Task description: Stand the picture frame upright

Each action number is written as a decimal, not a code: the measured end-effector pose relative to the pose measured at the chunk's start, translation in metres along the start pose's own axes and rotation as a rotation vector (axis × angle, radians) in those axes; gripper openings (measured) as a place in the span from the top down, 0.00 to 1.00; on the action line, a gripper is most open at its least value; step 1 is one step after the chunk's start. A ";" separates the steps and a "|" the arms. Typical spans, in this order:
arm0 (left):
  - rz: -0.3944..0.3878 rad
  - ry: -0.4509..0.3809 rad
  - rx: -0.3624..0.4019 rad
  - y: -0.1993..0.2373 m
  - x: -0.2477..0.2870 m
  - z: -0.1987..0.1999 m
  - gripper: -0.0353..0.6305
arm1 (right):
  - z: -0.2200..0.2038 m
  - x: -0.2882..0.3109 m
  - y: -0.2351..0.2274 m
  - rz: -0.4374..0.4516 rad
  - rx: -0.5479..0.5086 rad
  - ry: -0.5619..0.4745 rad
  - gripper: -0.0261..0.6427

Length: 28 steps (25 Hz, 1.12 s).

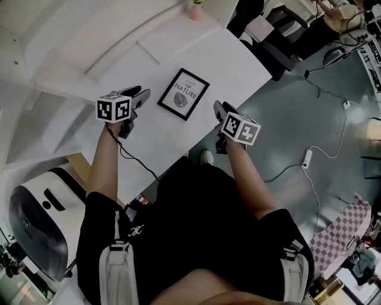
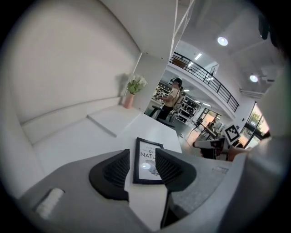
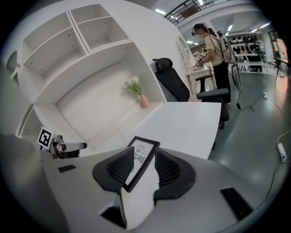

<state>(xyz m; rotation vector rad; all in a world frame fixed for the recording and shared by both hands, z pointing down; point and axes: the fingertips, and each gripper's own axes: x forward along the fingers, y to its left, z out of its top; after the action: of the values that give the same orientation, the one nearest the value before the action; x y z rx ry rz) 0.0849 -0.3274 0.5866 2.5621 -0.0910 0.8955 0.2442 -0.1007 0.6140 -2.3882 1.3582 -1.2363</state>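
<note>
The black-rimmed picture frame (image 1: 183,93), its white print reading "NATURE", lies flat on the white table (image 1: 238,59). My left gripper (image 1: 144,95) hovers just left of the frame, open and holding nothing. My right gripper (image 1: 216,108) hovers off the frame's right corner near the table edge, also open and holding nothing. In the left gripper view the frame (image 2: 146,157) shows through the gap of the open left gripper (image 2: 142,169), a little ahead of it. The right gripper view shows the frame (image 3: 142,157) beyond the open right gripper (image 3: 143,167).
A pink vase with a plant (image 1: 195,9) stands at the table's far end by the wall shelves (image 3: 91,36). A black office chair (image 3: 170,84) sits past the table's right edge. Cables (image 1: 309,158) lie on the grey floor. A person (image 2: 173,98) stands far off.
</note>
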 end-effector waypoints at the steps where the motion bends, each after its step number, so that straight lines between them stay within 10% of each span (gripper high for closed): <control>1: -0.012 0.011 -0.009 0.004 0.005 -0.001 0.68 | -0.004 0.003 -0.001 -0.005 0.008 0.014 0.77; 28: -0.198 0.192 -0.077 0.053 0.114 -0.013 0.68 | -0.052 0.113 -0.005 -0.076 0.201 0.274 0.77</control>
<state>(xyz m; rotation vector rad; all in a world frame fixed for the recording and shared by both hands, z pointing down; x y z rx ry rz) 0.1569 -0.3618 0.6845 2.3520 0.1778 1.0326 0.2403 -0.1698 0.7172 -2.2141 1.1499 -1.6841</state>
